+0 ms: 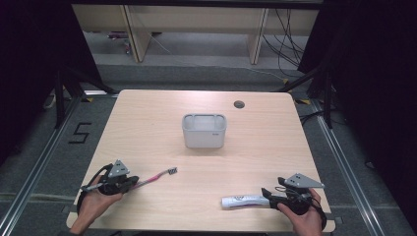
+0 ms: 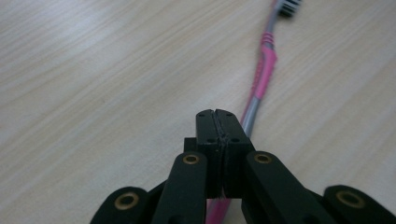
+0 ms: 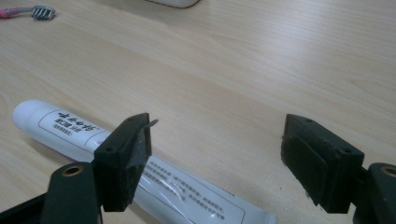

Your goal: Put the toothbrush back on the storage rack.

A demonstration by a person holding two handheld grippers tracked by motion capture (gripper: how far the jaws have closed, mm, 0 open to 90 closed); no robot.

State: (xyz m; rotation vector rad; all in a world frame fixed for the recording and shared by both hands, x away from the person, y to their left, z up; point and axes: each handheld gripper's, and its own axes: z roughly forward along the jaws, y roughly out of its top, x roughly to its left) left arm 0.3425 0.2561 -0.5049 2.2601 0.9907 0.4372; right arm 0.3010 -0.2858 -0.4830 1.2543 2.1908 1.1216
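A pink and grey toothbrush (image 1: 157, 176) lies on the wooden table at the front left, its bristle head toward the middle. My left gripper (image 1: 134, 183) hovers over the handle end with its jaws pressed together. In the left gripper view the closed gripper (image 2: 217, 114) sits just left of the toothbrush (image 2: 264, 70), which runs under it and is not between the pads. A white toothpaste tube (image 1: 243, 201) lies at the front right. My right gripper (image 3: 217, 140) stands open, its left jaw over the tube (image 3: 60, 126), nothing gripped.
A grey rectangular bin (image 1: 204, 140) stands at the middle of the table (image 1: 147, 128). A round cable hole (image 1: 239, 104) sits near the far edge. The toothbrush head (image 3: 42, 11) shows far off in the right gripper view.
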